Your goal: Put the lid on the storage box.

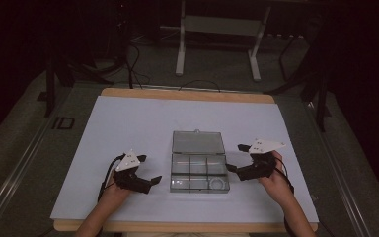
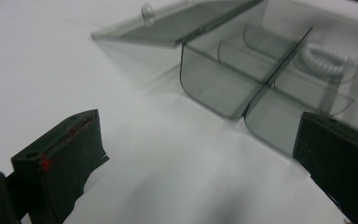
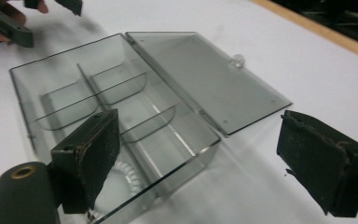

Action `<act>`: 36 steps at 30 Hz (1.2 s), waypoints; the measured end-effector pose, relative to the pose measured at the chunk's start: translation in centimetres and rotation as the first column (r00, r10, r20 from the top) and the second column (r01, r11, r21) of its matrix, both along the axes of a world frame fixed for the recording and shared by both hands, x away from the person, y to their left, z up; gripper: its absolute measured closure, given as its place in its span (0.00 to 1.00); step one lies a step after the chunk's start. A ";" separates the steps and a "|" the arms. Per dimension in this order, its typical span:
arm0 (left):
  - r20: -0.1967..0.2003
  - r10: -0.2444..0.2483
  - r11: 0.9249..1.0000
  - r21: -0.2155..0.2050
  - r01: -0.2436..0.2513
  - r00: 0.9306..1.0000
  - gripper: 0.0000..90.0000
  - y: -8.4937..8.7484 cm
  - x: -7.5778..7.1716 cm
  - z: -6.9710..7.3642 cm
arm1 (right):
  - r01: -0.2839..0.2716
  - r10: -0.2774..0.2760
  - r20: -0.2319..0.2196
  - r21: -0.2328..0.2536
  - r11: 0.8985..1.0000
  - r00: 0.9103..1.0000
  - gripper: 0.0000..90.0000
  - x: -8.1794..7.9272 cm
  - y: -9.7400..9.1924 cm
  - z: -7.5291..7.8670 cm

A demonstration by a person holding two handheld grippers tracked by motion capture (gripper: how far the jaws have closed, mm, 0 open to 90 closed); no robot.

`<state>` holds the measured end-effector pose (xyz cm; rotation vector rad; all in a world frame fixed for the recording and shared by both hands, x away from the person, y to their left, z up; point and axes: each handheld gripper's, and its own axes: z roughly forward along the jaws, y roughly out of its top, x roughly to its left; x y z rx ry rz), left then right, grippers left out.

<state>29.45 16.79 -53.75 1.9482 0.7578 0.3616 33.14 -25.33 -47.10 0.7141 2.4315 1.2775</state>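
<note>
Clear plastic box (image 1: 199,170) sits in the middle of our white counter (image 1: 128,123), its lid (image 1: 198,142) lying open and flat behind it. We see a white coil (image 1: 218,183) in one corner pocket. Our left hand-held gripper (image 1: 154,181) and right hand-held gripper (image 1: 233,159) wait beside it, both spread wide, pinching nothing

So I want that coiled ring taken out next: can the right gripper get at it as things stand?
Probably yes. The box lies open, lid flat behind, and the coiled ring sits in the near corner compartment beside the open right gripper; the wall forces coming from above.
</note>
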 end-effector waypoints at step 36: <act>-0.113 -0.070 0.991 -0.126 0.056 0.991 0.02 -4.1 8.5 4.9 | 0.196 -0.198 -0.002 0.135 0.971 0.980 0.26 4.2 -0.1 -0.7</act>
